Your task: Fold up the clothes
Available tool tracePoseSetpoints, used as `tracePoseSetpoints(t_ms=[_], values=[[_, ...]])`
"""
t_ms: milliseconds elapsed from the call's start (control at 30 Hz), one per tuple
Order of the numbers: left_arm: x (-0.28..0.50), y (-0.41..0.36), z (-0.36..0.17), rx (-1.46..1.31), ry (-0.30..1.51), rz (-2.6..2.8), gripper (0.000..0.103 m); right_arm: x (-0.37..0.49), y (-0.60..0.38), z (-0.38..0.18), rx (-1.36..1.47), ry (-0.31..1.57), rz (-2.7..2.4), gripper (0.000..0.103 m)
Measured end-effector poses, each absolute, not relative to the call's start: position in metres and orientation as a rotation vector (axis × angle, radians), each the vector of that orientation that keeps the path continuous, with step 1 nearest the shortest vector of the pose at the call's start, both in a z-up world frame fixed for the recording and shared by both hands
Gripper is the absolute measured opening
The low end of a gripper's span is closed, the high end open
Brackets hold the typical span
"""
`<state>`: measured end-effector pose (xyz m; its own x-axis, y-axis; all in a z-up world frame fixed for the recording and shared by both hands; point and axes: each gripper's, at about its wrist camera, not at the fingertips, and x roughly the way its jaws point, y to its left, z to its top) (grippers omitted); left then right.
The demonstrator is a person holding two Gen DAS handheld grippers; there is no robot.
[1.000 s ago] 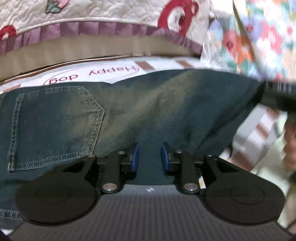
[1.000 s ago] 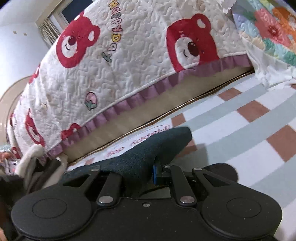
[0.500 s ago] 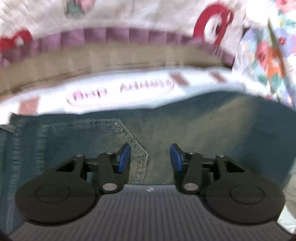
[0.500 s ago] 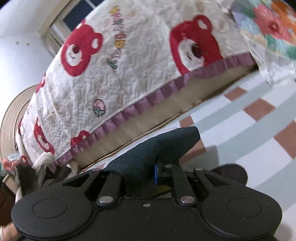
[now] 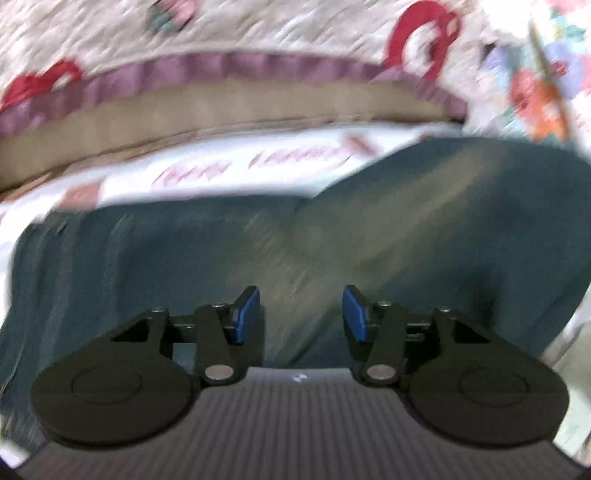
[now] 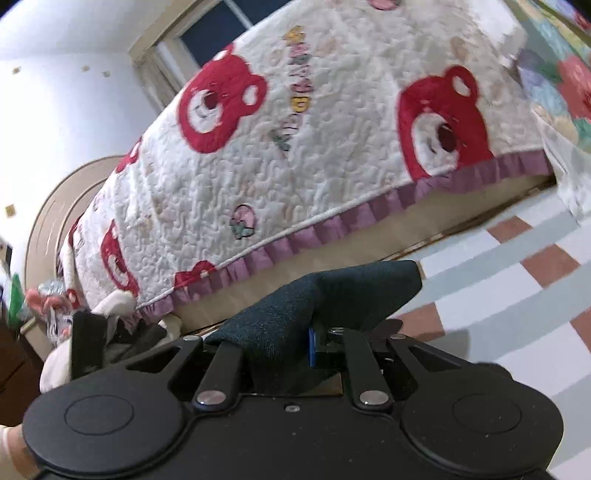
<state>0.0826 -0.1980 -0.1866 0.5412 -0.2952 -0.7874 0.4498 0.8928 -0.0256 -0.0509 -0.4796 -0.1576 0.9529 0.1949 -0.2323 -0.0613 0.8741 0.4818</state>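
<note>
We look from the left wrist camera low and forward along its fingers, close above the jeans (image 5: 332, 236) on the checked mat (image 5: 229, 173), facing the side of the bed; this view is motion-blurred. From the right wrist camera we sit lower still, tilted upward at the bear-print quilt (image 6: 314, 140), with the window (image 6: 218, 22) above it. Both views share that quilt, its purple ruffle (image 5: 229, 66), the mat below and the floral blanket (image 6: 569, 74) to the quilt's right.
</note>
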Motion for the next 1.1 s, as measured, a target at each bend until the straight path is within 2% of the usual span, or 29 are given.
tracePoseSetpoints(t_ms=[67, 167, 333, 433, 500, 567, 900, 1100], values=[[0.074, -0.188, -0.185, 0.197, 0.888, -0.413, 0.065, -0.05, -0.472, -0.154, 0.454, 0.272, 0.145, 0.017], [0.062, -0.163, -0.187, 0.213, 0.853, -0.376, 0.064, -0.047, -0.467, -0.148, 0.449, 0.257, 0.152, 0.017], [0.046, -0.134, -0.186, 0.169, 0.772, -0.377, 0.064, -0.021, -0.422, -0.1, 0.269, 0.274, 0.193, 0.017], [0.047, -0.102, -0.173, 0.067, 0.722, -0.347, 0.064, 0.006, -0.383, -0.065, 0.148, 0.259, 0.297, 0.017], [0.055, -0.074, -0.168, -0.053, 0.717, -0.336, 0.059, 0.028, -0.356, -0.048, 0.101, 0.255, 0.367, 0.017], [0.059, -0.051, -0.167, -0.158, 0.717, -0.326, 0.058, 0.05, -0.328, -0.042, 0.056, 0.278, 0.418, 0.016], [0.07, 0.018, -0.182, -0.374, 0.721, -0.344, 0.057, 0.139, -0.215, -0.101, -0.003, 0.486, 0.576, 0.015], [0.071, 0.036, -0.186, -0.453, 0.717, -0.382, 0.057, 0.147, -0.186, -0.13, -0.019, 0.552, 0.667, 0.014]])
